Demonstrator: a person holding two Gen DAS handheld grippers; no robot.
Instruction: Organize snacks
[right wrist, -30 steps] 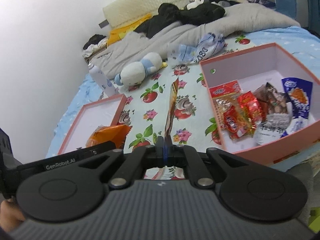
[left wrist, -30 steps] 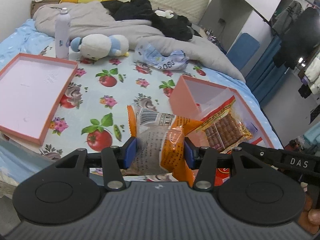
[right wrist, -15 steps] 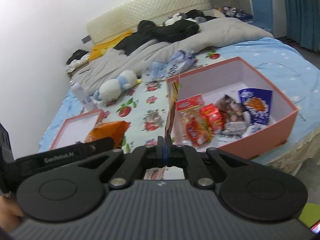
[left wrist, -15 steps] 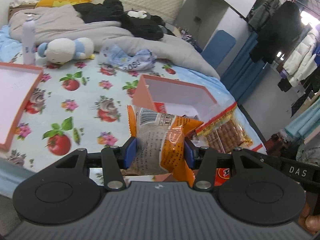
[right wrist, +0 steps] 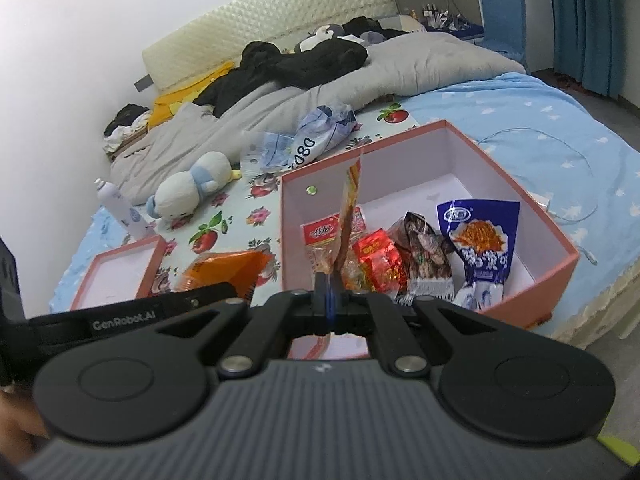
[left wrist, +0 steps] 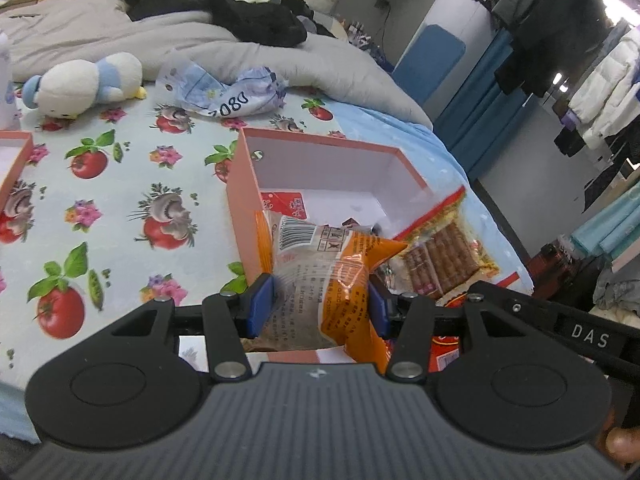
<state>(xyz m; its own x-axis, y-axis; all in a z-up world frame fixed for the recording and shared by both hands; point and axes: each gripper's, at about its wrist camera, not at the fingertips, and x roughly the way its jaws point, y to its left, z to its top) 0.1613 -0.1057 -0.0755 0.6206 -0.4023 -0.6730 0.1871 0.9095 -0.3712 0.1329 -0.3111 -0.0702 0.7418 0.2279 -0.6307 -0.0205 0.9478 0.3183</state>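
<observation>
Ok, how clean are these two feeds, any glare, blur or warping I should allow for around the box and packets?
Left wrist view: sharp, but glare streaks the orange packet's foil, a bright light blows out top right, and fisheye bends the box edges. Right wrist view: the box and its snacks read clearly, the bed's far end softens, corners darken, and the held packet shows only edge-on.

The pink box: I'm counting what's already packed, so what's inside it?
In the pink box: a blue packet, a dark packet, a red packet and a red-labelled clear one. The near floor is hidden.
</observation>
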